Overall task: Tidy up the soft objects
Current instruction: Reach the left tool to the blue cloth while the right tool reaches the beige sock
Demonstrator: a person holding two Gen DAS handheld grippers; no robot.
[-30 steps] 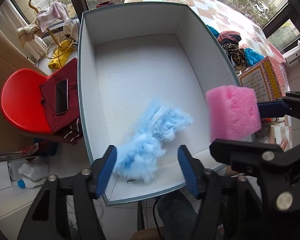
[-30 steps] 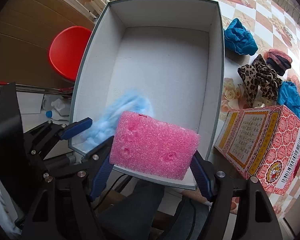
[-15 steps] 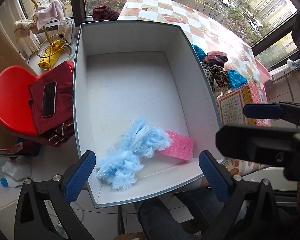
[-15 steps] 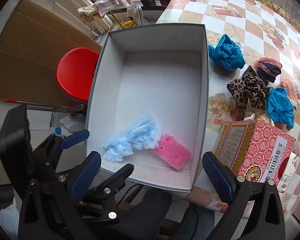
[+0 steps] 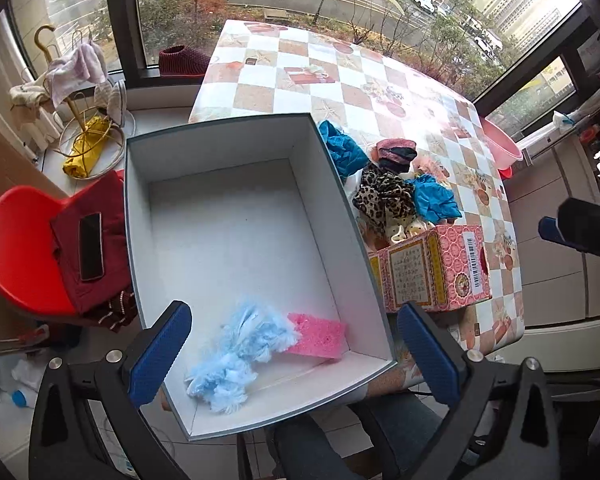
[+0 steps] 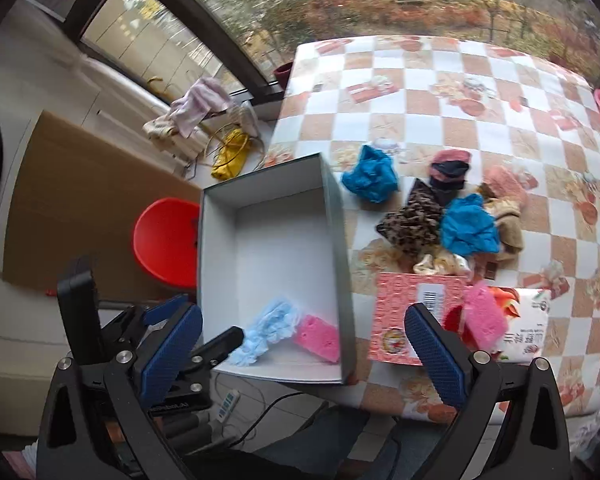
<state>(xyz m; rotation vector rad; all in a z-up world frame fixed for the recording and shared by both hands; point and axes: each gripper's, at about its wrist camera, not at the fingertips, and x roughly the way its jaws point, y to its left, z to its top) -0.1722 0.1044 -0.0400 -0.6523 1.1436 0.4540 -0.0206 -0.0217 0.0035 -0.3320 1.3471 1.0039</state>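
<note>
1. Left wrist view: the left gripper (image 5: 294, 354) is spread wide and holds nothing, above the box (image 5: 342, 216) at the table's (image 5: 384, 92) near edge. The blue fluffy piece (image 5: 242, 354) and pink sponge (image 5: 320, 336) touch in the box's near corner.
2. Right wrist view: the right gripper (image 6: 304, 350) is spread too, empty; a scrunchie pile (image 6: 440, 216) lies on the table beside the box.

Pink sponge (image 5: 318, 336): no longer in my right gripper (image 6: 306, 356), it is now lying in the box (image 5: 236, 240) against the blue fluffy piece (image 5: 240, 354).
Right gripper: jaws now standing wide.
Left gripper (image 5: 294, 354): spread wider.
Both grippers: pulling back, away from the box.
</note>
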